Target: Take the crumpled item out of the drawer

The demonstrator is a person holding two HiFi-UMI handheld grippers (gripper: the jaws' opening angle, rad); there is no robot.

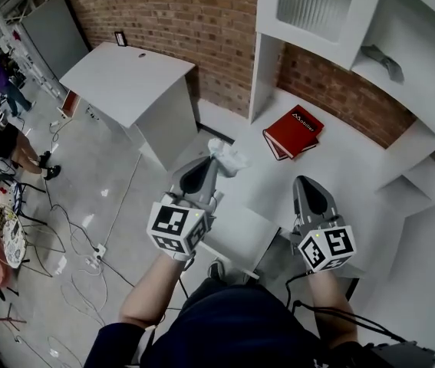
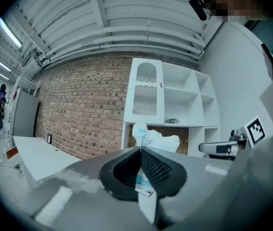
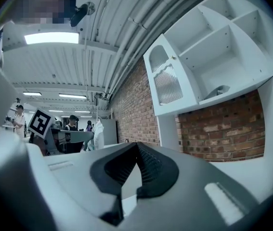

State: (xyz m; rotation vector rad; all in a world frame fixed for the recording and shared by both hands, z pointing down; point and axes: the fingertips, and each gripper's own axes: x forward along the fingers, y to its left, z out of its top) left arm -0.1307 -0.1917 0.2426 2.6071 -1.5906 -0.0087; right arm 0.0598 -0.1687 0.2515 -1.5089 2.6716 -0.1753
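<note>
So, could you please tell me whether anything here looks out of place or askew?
The crumpled white item sticks up from the shut left gripper, held in the air. The red book lies slanted on the white desk. Nothing looks spilled or broken.

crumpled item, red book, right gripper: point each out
crumpled item point(image 1: 229, 159), head view, its white bunched middle
red book point(image 1: 294, 131), head view, cover centre
right gripper point(image 3: 136, 145), right gripper view, between its shut tips

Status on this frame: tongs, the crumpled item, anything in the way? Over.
Left tongs shut on crumpled wrapper, held up in the air. Right tongs shut, empty. Red book lies apart on the desk; nothing blocking.
</note>
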